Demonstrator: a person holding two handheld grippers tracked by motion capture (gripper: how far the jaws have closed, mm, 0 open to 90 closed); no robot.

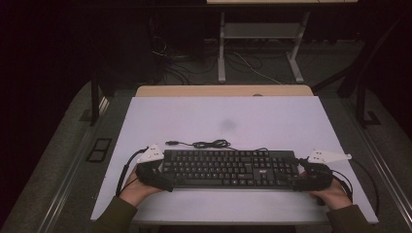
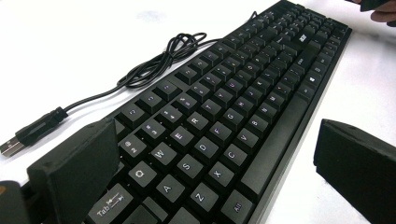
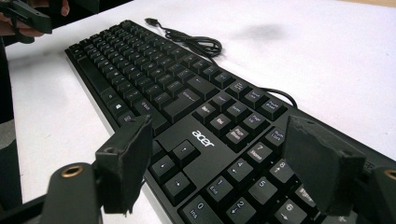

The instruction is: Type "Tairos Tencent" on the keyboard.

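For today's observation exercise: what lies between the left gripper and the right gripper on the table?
The keyboard spans from left gripper to right gripper, clear in the high view.

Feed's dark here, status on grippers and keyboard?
Left gripper and right gripper open, straddling keyboard ends. Cable coiled behind it.

Black full-size keyboard (image 1: 228, 167) with white key legends and an "acer" mark above its arrow keys, lying flat, keys up, lengthwise across the near part of the white table (image 1: 272, 119). Its black cable (image 1: 209, 143), loosely bundled, lies just behind it, ending in a USB plug (image 2: 9, 147).
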